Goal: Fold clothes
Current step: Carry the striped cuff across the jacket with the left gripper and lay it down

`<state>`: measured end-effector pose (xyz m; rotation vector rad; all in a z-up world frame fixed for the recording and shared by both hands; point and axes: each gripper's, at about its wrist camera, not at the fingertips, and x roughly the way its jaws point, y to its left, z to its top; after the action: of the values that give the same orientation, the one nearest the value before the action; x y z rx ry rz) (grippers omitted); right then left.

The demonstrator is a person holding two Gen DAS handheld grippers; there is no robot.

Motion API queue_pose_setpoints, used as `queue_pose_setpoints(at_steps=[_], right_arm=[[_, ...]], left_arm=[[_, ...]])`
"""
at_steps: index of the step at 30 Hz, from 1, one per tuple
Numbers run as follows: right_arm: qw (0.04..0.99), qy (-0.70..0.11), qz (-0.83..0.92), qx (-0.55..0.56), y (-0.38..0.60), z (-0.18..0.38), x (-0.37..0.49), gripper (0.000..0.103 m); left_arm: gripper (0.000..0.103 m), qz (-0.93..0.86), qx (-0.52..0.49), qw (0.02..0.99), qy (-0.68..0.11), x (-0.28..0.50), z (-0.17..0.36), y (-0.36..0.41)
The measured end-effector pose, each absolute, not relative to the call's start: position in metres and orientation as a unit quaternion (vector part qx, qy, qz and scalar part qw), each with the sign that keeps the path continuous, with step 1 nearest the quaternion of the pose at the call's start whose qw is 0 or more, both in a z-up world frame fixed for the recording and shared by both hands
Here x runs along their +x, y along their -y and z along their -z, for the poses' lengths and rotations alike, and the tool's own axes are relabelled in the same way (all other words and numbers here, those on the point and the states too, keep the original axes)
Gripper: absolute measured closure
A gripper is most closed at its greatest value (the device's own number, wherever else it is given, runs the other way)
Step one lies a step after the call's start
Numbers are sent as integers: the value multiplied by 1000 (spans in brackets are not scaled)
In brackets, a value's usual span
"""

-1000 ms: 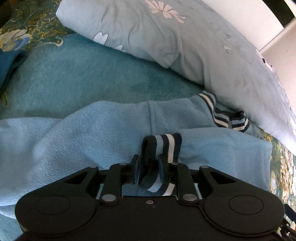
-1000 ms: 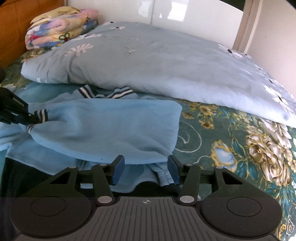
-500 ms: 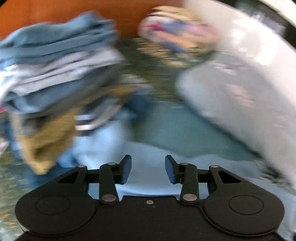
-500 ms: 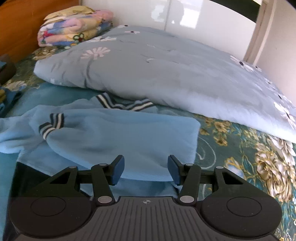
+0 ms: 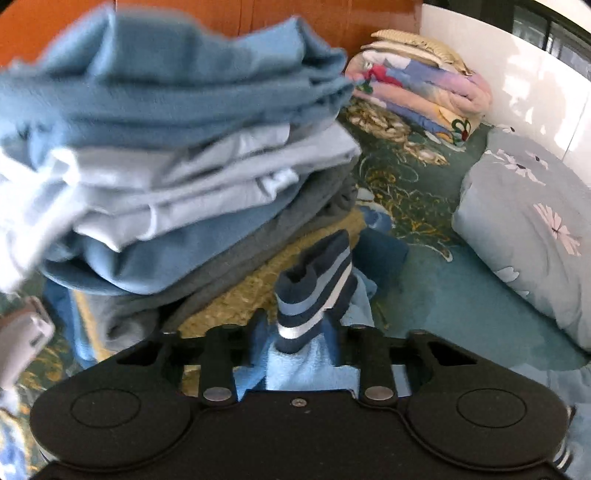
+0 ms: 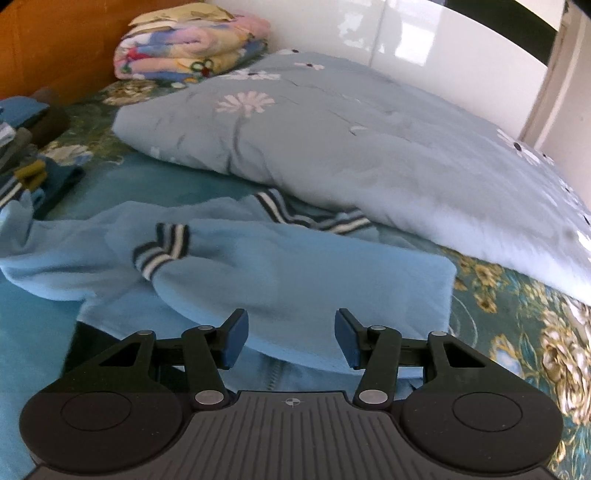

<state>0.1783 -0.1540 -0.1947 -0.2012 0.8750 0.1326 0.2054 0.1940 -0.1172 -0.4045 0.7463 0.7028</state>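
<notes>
The left gripper (image 5: 295,328) has just been closing, and its fingers (image 5: 258,332) are clamped on the striped cuff (image 5: 314,288) of the light blue sweater (image 6: 295,280), which lies spread on the bed (image 6: 498,314) against the edge of the grey flowered quilt (image 6: 369,147). The right gripper (image 6: 291,338) hovers over the sweater with its fingers apart, holding nothing. A pile of clothes (image 5: 166,147) stands by the headboard (image 5: 332,22).
</notes>
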Motion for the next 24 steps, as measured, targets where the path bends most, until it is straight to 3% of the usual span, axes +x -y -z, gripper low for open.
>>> queue_pose_setpoints(at_steps=[2, 9, 17, 24], right_arm=[[898, -423, -66, -101, 149, 195, 179, 54], [897, -428, -63, -92, 152, 195, 175, 54], [904, -420, -49, -67, 181, 190, 164, 54], [908, -416, -19, -42, 237, 189, 145, 54]], left_arm=[[96, -329, -199, 854, -351, 207, 122, -198], [97, -295, -237, 875, -301, 196, 85, -187], [97, -113, -210, 951, -197, 219, -1, -91], [97, -1, -219, 960, -174, 252, -20, 23]])
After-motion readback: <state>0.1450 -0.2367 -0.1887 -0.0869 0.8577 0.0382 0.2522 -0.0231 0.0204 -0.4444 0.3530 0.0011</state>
